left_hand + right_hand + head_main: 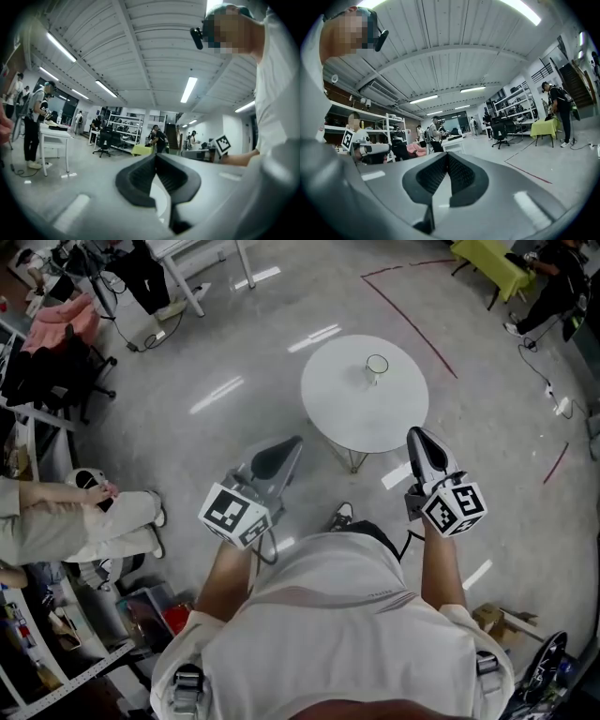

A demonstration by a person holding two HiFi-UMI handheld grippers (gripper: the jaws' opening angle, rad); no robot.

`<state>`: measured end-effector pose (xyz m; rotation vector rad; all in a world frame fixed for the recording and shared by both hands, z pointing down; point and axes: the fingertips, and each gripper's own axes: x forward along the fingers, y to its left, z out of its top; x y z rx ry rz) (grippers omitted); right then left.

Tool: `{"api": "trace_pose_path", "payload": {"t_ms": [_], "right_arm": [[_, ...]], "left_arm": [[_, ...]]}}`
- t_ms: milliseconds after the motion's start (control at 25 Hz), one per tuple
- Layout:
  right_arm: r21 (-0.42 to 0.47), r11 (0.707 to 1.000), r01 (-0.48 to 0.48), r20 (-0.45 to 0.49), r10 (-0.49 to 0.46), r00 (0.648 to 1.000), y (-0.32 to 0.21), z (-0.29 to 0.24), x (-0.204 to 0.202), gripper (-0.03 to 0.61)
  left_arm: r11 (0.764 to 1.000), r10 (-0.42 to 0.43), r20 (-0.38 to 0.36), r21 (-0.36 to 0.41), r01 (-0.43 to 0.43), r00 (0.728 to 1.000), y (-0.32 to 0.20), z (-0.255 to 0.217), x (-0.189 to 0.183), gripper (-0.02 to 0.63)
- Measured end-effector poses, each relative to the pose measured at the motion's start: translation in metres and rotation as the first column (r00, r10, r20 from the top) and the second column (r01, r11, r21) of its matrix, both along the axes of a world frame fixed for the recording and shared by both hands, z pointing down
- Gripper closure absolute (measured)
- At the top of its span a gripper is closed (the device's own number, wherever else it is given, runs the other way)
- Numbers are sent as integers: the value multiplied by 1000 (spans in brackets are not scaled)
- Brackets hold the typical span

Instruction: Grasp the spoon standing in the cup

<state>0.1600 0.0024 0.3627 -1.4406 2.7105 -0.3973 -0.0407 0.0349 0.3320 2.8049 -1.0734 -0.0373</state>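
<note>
A small clear cup [377, 368] stands on the far part of a round white table [349, 418] in the head view; the spoon in it is too small to make out. My left gripper [292, 442] is held short of the table's near left edge, jaws closed tip to tip with nothing between them. My right gripper [416, 435] hovers by the table's near right edge, also shut and empty. Both gripper views tilt up at the ceiling: the left gripper [155, 157] and right gripper [447, 154] show closed tips, with neither cup nor table in view.
A seated person [66, 517] is at the left, near a chair draped in pink cloth [61, 320]. A yellow-green table [492, 263] and another person stand at the far right. Red tape lines [412, 324] cross the grey floor. Boxes lie by my feet at the right.
</note>
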Motion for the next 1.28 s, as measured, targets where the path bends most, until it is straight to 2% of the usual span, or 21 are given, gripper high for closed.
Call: {"api": "trace_pose_path", "payload": {"t_ms": [280,440,600,720,840,1040,1280], "right_arm": [[-42,999,15,-105,-20,994,-87,27,57,574],[-97,995,8,-162,-23,987,-127,50,63,574],[-175,984,-36,-242,-7,970,-163,82,46,572],[-212,975,-67,-319,-4,948,-196,109,18,542],[-228,968,-109,-414,4,910,-232,136,-9,509],[-275,943,-189,-532,14,846,-290,193,-30,483],[-349,911,-222,-626,-50,778,-346,269,-39,471]], "left_arm": [[1000,-8,9,-22,8,1000,-90,15,71,612],[999,10,28,-53,-9,1000,-128,33,86,612],[996,30,18,-80,-28,999,-163,48,68,612],[995,47,18,-94,-45,999,-194,60,46,612],[991,80,30,-109,-76,996,-222,73,29,612],[985,115,28,-136,-110,993,-252,89,7,612],[977,104,33,-188,-96,994,-270,114,-20,612]]}}
